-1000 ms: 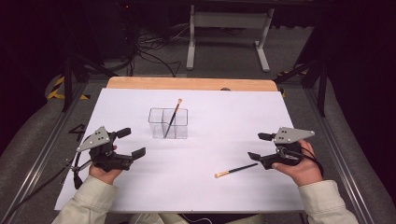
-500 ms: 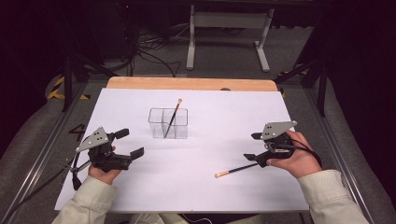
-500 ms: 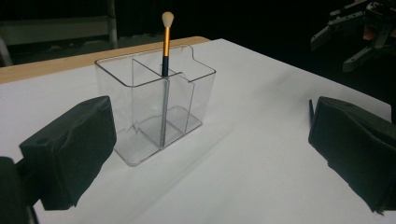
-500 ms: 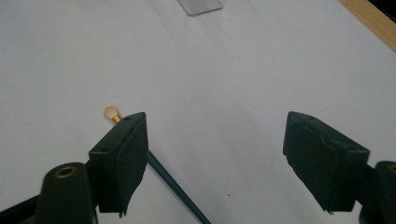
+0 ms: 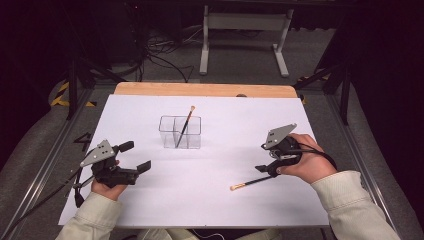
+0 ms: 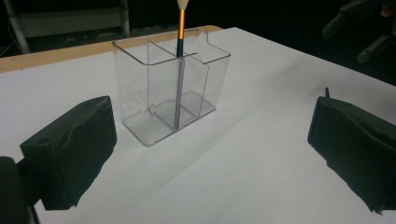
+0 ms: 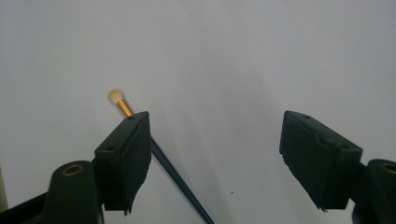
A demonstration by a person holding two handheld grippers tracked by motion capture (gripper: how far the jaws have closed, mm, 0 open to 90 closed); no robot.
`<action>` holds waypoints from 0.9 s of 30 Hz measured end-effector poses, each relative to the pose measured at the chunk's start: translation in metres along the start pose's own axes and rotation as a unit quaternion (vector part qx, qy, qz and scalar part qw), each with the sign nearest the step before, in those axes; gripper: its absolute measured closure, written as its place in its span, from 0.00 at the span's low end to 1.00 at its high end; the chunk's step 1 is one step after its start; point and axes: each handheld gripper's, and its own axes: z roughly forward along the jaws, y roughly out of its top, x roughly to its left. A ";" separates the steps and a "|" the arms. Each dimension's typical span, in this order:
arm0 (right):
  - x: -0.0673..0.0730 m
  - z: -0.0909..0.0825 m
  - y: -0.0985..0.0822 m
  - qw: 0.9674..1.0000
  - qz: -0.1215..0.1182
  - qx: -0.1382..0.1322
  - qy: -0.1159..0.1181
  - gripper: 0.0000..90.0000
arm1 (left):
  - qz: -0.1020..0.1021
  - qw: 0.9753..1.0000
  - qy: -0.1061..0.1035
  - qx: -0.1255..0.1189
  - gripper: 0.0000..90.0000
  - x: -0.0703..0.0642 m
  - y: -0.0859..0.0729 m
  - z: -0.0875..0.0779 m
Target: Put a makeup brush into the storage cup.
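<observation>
Makeup brush lies flat on the white worktop, near right, gold ferrule and pale tip pointing left, dark handle running under the right gripper. Right gripper fingers spread wide, released, tilted down over the handle; the brush passes just beside one finger, contact unclear. Second brush stands tilted in a clear divided organizer at centre, tip up. Left gripper sits near left, well apart from the organizer, fingers spread, holding nothing.
</observation>
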 end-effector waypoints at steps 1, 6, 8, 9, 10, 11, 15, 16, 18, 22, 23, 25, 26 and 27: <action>0.000 0.002 0.003 1.000 -0.007 0.012 0.004 0.29 | 0.002 1.000 0.003 0.005 0.02 0.000 -0.001 -0.001; 0.000 0.007 0.008 1.000 -0.007 0.021 0.014 0.29 | -0.003 1.000 0.010 0.008 0.02 0.003 -0.006 -0.003; 0.000 0.008 0.009 0.999 -0.017 0.029 0.017 0.29 | -0.003 1.000 0.010 0.008 0.02 0.003 -0.006 -0.005; 0.000 0.009 0.010 0.999 -0.020 0.037 0.016 0.29 | -0.003 1.000 0.009 0.007 0.02 0.003 -0.006 -0.005; 0.001 0.009 0.011 0.999 -0.020 0.043 0.016 0.29 | -0.004 1.000 0.009 0.007 0.02 0.003 -0.006 -0.005; 0.001 0.010 0.011 0.998 -0.024 0.049 0.016 0.28 | -0.004 1.000 0.009 0.008 0.02 0.003 -0.007 -0.005; 0.002 0.011 0.013 0.997 -0.033 0.063 0.018 0.26 | -0.003 1.000 0.009 0.008 0.02 0.002 -0.007 -0.004; 0.003 0.011 0.014 0.997 -0.035 0.068 0.016 0.26 | -0.002 1.000 0.008 0.008 0.02 0.002 -0.007 -0.004; 0.004 0.012 0.015 0.996 -0.039 0.073 0.019 0.25 | 0.000 1.000 0.007 0.009 0.03 0.001 -0.007 -0.004; 0.007 0.017 0.016 0.995 -0.047 0.077 0.033 0.26 | 0.002 1.000 0.002 0.009 0.03 0.000 -0.007 -0.003; 0.008 0.018 0.016 0.995 -0.049 0.082 0.038 0.26 | 0.004 1.000 0.001 0.010 0.03 0.000 -0.007 -0.003; 0.008 0.019 0.017 0.994 -0.054 0.086 0.043 0.26 | 0.005 1.000 0.001 0.010 0.03 -0.001 -0.007 -0.003; 0.010 0.021 0.017 0.993 -0.056 0.094 0.047 0.26 | 0.004 1.000 0.001 0.009 0.03 -0.001 -0.007 -0.003; 0.010 0.022 0.018 0.992 -0.060 0.095 0.050 0.26 | 0.003 1.000 0.001 0.008 0.03 -0.001 -0.007 -0.003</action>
